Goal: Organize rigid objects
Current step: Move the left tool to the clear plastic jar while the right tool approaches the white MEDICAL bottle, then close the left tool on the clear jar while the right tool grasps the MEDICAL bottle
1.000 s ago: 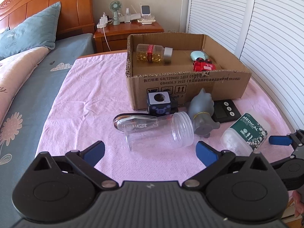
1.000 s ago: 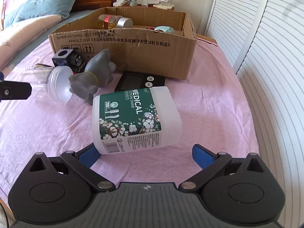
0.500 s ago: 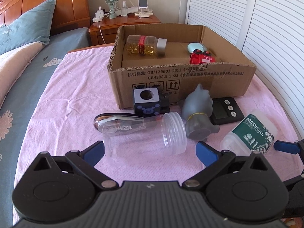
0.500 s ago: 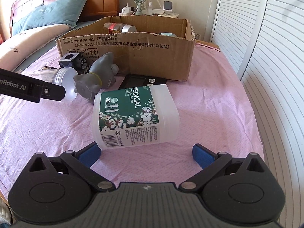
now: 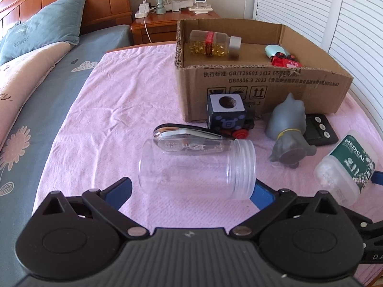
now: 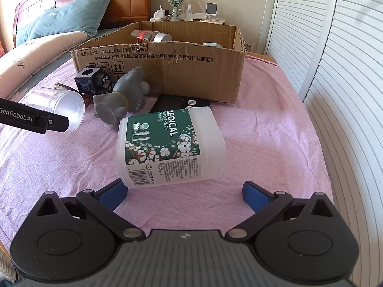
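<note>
Approach is the step in hand, I judge: my left gripper (image 5: 191, 189) hangs spread wide around the clear jar (image 5: 196, 167) lying on its side on the pink cloth (image 5: 115, 110), while my right gripper (image 6: 185, 192) gapes just short of the cotton swab tub (image 6: 170, 147). Neither grasps anything. Next I should nudge each forward, squeeze, then carry both to the cardboard box (image 5: 263, 88) beyond.

Black tongs (image 6: 184, 195) with blue pads (image 6: 253, 195), silver screws, seemingly "GenRobot.AI" lettering.
</note>
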A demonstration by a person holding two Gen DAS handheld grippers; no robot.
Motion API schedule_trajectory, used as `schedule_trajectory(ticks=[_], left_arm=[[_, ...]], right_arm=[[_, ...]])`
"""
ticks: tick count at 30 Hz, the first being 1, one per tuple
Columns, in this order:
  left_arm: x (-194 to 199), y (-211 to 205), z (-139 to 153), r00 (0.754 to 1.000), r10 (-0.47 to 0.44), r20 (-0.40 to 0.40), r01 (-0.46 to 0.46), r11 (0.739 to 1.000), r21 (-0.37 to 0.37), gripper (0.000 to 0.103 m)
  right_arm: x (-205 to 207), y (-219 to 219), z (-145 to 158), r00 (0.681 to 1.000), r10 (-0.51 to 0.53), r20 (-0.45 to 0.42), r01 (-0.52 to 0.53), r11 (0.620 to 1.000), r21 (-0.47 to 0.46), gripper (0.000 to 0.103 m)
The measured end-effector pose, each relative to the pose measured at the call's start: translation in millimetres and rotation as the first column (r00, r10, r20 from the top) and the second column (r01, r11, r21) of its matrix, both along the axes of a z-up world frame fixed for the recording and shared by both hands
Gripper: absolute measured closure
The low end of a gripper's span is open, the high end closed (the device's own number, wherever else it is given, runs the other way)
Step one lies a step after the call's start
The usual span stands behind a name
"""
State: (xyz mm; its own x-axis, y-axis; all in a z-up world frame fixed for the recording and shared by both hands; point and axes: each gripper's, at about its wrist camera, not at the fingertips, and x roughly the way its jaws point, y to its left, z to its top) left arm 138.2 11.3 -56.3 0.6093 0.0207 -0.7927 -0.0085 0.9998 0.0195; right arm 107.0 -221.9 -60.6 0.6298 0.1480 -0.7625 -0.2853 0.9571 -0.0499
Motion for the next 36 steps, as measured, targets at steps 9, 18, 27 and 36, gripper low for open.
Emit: schedule_trajectory(ticks=[9, 18, 27, 36], left_arm=[[1.7, -6.3, -2.8, 0.999, -0.008, 0.053, 0.009, 1.000, -0.003, 0.010], [-15.6, 3.7, -1.9, 0.996, -0.072, 0.051, 0.072, 0.997, -0.006, 0.010], [-22.5, 9.7, -4.6, 0.996, -0.078, 0.036, 0.080, 0.996, -0.049, 0.011], [-25.1, 12.7, -5.5, 0.995, -0.087, 0.040, 0.090, 0.994, -0.064, 0.010]], right_arm=[[0.6, 0.5, 0.0, 1.000, 0.003, 0.002, -0.003, 1.000, 0.001, 0.000], [4.1, 4.7, 0.1, 1.000, 0.026, -0.005, -0.026, 1.000, -0.001, 0.000], [22.4, 13.7, 1.3, 0.996, 0.088, -0.034, -0.088, 0.996, -0.005, 0.000], [30.0, 22.1, 8.5, 0.992, 0.116, -0.048, -0.117, 0.993, -0.023, 0.000]])
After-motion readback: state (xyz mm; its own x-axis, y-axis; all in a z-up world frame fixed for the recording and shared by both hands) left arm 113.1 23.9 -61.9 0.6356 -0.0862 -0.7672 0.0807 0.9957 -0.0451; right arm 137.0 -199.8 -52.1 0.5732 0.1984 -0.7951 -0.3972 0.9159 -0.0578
